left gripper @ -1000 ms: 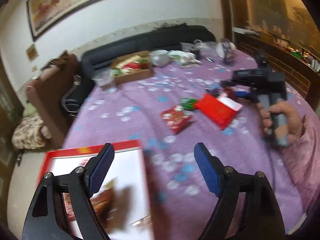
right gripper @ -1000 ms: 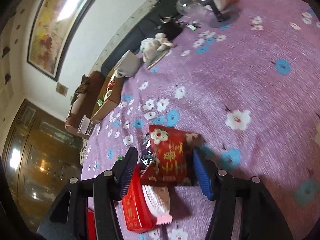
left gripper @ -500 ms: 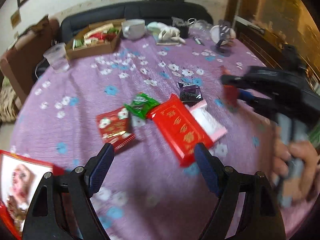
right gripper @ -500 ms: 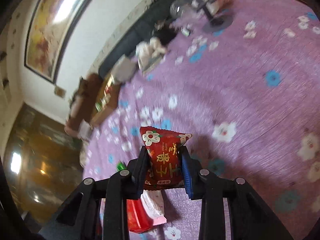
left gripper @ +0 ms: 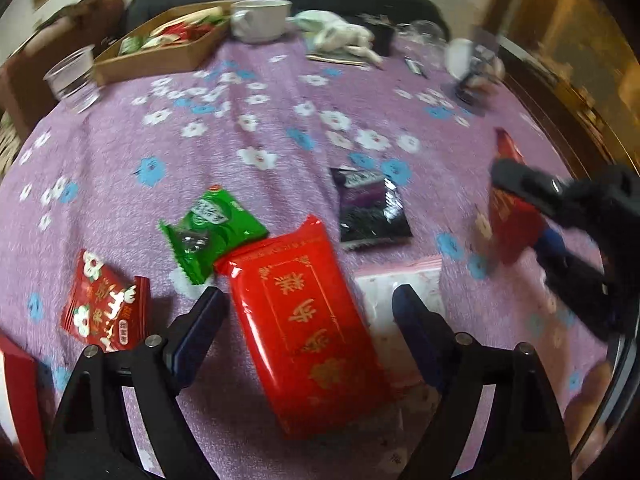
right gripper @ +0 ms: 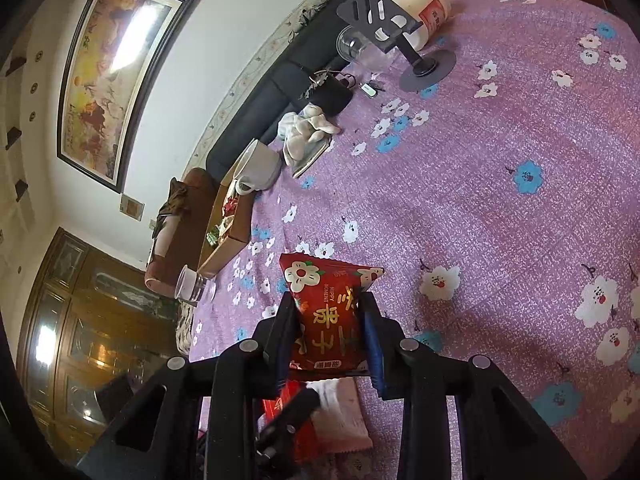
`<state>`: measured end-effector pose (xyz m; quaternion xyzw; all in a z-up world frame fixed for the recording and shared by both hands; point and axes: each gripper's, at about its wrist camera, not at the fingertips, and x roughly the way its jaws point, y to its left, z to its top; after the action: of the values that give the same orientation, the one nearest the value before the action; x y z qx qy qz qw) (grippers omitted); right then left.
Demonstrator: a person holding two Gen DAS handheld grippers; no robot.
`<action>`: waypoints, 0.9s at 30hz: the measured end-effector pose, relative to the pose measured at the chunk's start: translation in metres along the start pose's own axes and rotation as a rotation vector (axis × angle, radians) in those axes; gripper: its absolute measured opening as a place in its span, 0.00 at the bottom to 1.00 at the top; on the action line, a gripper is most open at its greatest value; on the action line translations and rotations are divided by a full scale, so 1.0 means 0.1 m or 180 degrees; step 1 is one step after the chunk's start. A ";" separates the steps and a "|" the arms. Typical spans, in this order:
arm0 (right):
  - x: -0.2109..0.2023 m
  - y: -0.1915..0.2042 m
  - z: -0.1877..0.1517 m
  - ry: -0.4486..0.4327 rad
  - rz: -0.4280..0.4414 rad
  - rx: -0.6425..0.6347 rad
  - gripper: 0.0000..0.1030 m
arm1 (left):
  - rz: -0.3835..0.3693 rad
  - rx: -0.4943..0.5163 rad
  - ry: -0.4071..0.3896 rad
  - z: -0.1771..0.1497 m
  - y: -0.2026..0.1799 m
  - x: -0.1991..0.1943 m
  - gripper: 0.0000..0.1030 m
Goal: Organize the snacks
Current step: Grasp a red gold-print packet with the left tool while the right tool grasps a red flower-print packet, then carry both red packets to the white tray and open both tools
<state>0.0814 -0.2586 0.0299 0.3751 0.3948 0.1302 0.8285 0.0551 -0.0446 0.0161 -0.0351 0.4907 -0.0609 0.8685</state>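
My right gripper (right gripper: 329,326) is shut on a small red flowered snack packet (right gripper: 327,312) and holds it above the purple tablecloth; it also shows at the right of the left wrist view (left gripper: 510,220). My left gripper (left gripper: 310,308) is open, its fingers on either side of a large red packet (left gripper: 308,328) lying on the cloth. A pink-white packet (left gripper: 404,292) lies partly under it. A green packet (left gripper: 210,230), a black packet (left gripper: 370,208) and another red flowered packet (left gripper: 104,306) lie around.
A cardboard tray of snacks (left gripper: 160,46), a white mug (left gripper: 260,20), a plastic cup (left gripper: 74,78), a cloth (left gripper: 344,36) and a phone stand (right gripper: 404,40) stand at the table's far side. A red box edge (left gripper: 18,392) shows at lower left.
My right gripper closed on the red flowered packet and lifted it. My left gripper moved from the red box to over the large red packet.
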 end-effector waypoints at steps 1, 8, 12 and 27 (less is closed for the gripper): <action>-0.01 -0.01 0.00 -0.0005 -0.0007 0.0008 0.31 | -0.0017 0.0029 -0.0005 0.00 0.02 0.00 0.80; -0.01 0.00 -0.02 -0.0022 -0.0065 -0.0032 0.31 | 0.0027 0.0636 -0.0052 -0.22 0.16 -0.18 0.43; 0.00 0.03 -0.05 -0.0002 -0.0098 -0.0070 0.31 | -0.0026 0.0829 -0.0056 -0.48 0.20 -0.36 0.43; 0.07 0.05 -0.07 0.0029 -0.0169 -0.0137 0.31 | -0.0024 0.0785 -0.0096 -0.77 0.32 -0.53 0.45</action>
<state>0.0807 -0.2481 0.0267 0.3461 0.4056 0.1183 0.8377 -0.0361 -0.0060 0.0177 0.0692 0.4663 -0.1235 0.8732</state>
